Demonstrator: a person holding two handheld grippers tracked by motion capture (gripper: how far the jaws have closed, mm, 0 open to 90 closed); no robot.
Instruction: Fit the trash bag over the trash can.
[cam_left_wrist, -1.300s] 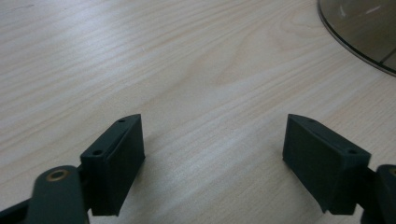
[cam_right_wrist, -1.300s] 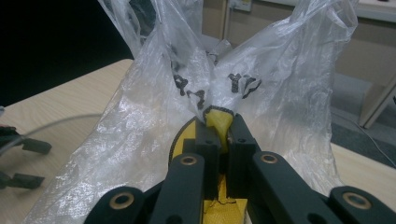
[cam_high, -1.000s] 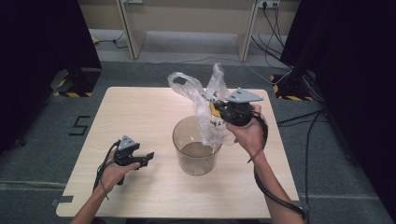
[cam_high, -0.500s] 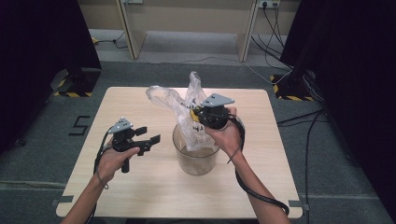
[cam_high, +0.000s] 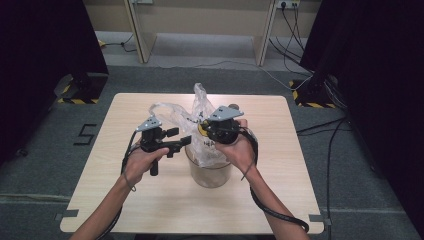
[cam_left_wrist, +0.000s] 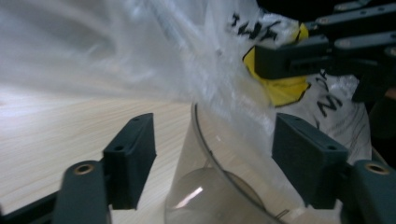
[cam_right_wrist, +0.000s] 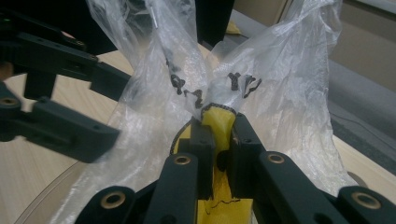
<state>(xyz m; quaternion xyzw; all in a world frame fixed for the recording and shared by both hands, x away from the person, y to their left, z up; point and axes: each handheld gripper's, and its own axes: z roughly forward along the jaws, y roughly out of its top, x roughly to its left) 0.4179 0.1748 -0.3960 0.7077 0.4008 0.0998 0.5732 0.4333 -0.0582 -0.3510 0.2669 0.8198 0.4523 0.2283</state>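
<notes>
Two grippers at one clear round jar (cam_high: 209, 170) mid-table (cam_high: 150, 200); right gripper (cam_right_wrist: 219, 135) pinches the crinkly clear plastic bag (cam_high: 200, 107) at its yellow printed patch (cam_right_wrist: 219, 121), bag hanging into the jar mouth; left gripper (cam_left_wrist: 212, 158) just beside, jaws apart and just been closing, straddling the jar rim (cam_left_wrist: 201, 140) and bag film without pressing; jar bottom looks brownish, contents unclear.
</notes>
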